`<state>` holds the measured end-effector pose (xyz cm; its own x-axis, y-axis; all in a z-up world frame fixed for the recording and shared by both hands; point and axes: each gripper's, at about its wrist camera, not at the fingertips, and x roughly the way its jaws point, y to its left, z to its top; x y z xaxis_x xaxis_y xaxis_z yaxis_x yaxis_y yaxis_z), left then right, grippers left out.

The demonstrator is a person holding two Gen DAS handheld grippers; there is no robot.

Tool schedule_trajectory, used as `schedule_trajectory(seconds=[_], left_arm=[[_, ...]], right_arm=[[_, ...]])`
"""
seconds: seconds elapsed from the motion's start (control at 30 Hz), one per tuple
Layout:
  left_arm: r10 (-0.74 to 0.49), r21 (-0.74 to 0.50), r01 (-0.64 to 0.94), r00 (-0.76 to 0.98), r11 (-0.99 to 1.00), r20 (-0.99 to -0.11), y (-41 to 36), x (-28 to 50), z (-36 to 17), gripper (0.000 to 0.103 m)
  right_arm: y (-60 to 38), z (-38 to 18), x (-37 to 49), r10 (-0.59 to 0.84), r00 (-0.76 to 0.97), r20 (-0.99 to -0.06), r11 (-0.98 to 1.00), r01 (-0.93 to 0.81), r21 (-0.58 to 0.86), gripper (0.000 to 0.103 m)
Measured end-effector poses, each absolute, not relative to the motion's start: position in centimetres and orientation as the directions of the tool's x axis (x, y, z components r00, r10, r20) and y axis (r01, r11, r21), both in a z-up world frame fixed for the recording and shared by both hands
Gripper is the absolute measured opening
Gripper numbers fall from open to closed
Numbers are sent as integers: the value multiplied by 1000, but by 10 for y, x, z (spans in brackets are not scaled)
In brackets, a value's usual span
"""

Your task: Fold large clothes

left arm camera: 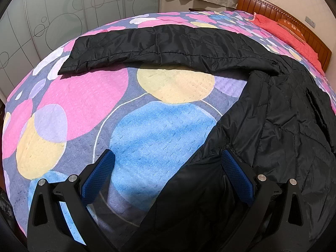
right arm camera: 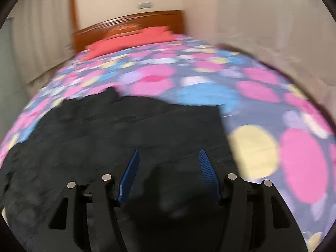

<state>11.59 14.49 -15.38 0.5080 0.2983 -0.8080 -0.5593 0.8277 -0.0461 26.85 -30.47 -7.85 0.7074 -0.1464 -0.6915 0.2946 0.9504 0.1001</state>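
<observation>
Setting up the first fold, by my read: the black quilted puffer jacket (left arm camera: 279,113) lies spread on the bedspread printed with pink, blue and yellow circles (left arm camera: 88,96), nothing folded over yet as far as I can see.

Left gripper (left arm camera: 168,168): jaws wide apart, clamped on nothing. The jacket's side edge runs between the blue pads; the right-side pad (left arm camera: 237,174) sits at or just on the fabric, the other is over bare bedspread. Contact is hard to call.

Right gripper (right arm camera: 169,168): jaws apart at a middling gap, hovering over the jacket body (right arm camera: 109,130). No fabric visibly pinched. That view is motion-blurred, so fine contact can't be told.

One long black sleeve (left arm camera: 159,46) stretches flat across the bed, away from the body, well apart from both grippers.

Next move, my judgement:
- left jaws need to close on the near edge, taking both layers of the puffy cloth
- right needs a matching edge grip before any lift, or the slick shell will slide and skew
- the sleeve probably has to come in over the body first

Count:
- jackets: 1
- sleeves visible: 1, second not discernible
- grippers: 2
- coral-red pillow or cover by the wooden headboard (left arm camera: 292,35): 1 patch visible
- wooden headboards (right arm camera: 130,27): 1
</observation>
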Motion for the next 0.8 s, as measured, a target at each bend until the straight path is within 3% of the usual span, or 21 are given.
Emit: schedule_trajectory(seconds=[0.07,0.13,0.3,0.47,0.53,0.7,0.8], left_arm=[[299,-45,-559,507,828,-808,145,116,-154,101],[297,-47,-559,508,828,-808,145,116,-154,101],[298,-47,-559,509,828,-808,145,115,-154,101],[298,-46,-559,508,828,-808,145,116,-154,101],[299,-44,-559,507,828,-808,146,116,-154,101],[300,-43,-559,507,828,-808,145,115,-154,101],[299,-45,-559,508,828,-808,146,115,-154,101]], right_arm=[[-280,-97,281,-59,670,-740,972,206,109,59],[-264,-125,296,-69,597,-799,983,179,48,59],[-272,-115,289,-73,623,-779,978,199,67,59],[-314,-112,266,-205,633,-746,940,340,31,59],[-323,-130,273,-171,593,-787,948,317,33,60],[-331,-102,254,-142,650,-746,939,328,107,59],[-338,-115,249,-200,631,-750,931,361,56,59]])
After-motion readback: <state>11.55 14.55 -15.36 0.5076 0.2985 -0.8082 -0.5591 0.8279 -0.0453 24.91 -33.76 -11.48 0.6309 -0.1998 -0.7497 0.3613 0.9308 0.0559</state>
